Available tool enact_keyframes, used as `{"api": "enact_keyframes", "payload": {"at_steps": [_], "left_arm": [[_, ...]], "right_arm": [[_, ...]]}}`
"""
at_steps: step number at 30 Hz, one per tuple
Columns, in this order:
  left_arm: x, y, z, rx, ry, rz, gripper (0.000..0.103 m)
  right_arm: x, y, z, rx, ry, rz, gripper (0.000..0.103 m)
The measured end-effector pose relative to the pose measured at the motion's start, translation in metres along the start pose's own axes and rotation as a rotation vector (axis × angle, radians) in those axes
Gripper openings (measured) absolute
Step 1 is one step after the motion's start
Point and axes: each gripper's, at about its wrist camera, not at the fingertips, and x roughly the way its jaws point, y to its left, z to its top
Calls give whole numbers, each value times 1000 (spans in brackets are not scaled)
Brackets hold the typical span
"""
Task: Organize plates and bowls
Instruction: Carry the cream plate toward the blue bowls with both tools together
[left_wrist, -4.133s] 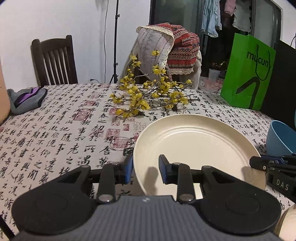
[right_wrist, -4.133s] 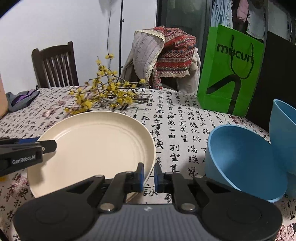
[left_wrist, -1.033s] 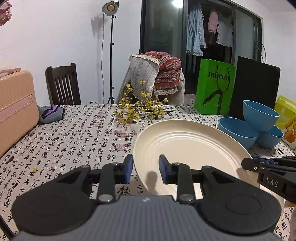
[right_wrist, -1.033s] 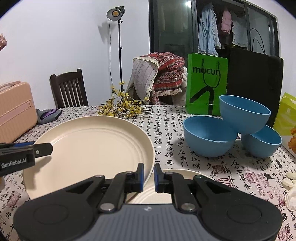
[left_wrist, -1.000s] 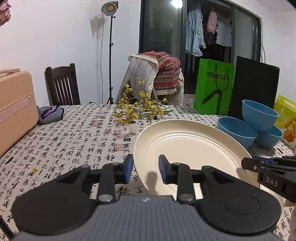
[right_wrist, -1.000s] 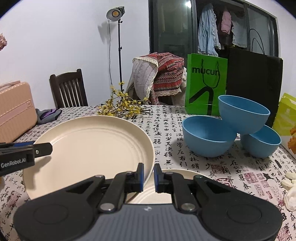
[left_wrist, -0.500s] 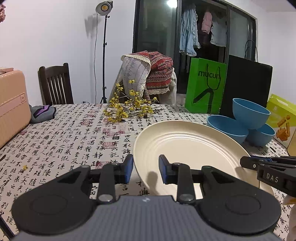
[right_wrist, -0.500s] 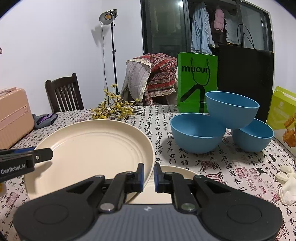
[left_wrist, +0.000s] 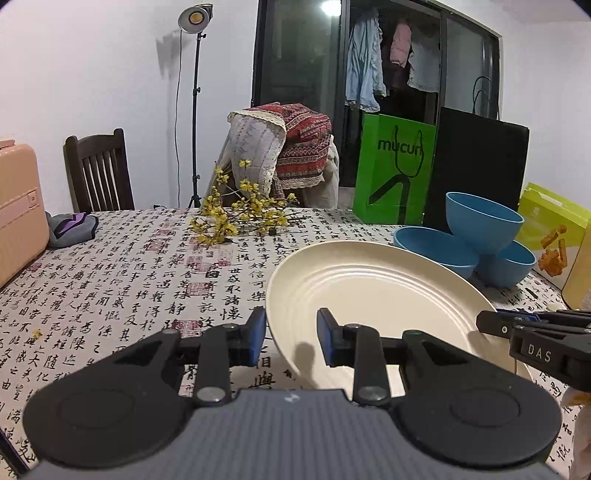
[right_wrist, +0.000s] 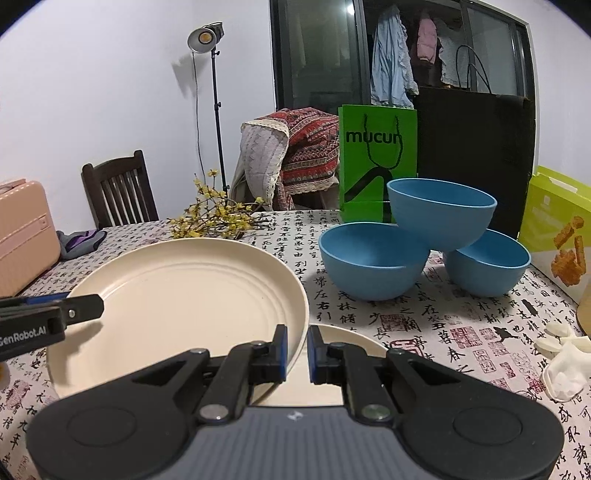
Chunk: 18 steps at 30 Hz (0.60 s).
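Note:
A large cream plate (left_wrist: 373, 291) (right_wrist: 177, 295) hangs tilted above the patterned tablecloth, held by two sides. My left gripper (left_wrist: 291, 336) is shut on its left rim, and my right gripper (right_wrist: 296, 349) is shut on its right rim. Each gripper's tip shows in the other view: the right gripper (left_wrist: 491, 321) and the left gripper (right_wrist: 92, 304). A second cream plate (right_wrist: 343, 339) lies on the table under the held plate's right edge, mostly hidden. Three blue bowls stand behind to the right: two bowls (right_wrist: 373, 258) (right_wrist: 487, 262) on the table and a third bowl (right_wrist: 441, 214) resting on them.
A yellow flower branch (left_wrist: 240, 218) lies at mid-table. A green paper bag (right_wrist: 376, 162) and a black bag (right_wrist: 476, 155) stand behind the bowls. A yellow box (right_wrist: 557, 229) and a white glove (right_wrist: 565, 365) lie right. A pink suitcase (left_wrist: 18, 210) stands left.
Both grippers have carried the plate a little to the right, nearer the blue bowls. More of the lower plate shows beneath it. Both grips are unchanged.

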Motion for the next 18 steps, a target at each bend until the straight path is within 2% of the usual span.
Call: {"api": "enact_keyframes", "payload": {"at_steps": [18], "left_arm": [[3,-22,-7,22,8,-46,30]], "right_arm": [[-12,-24,-8,31,-33,-38,11]]}}
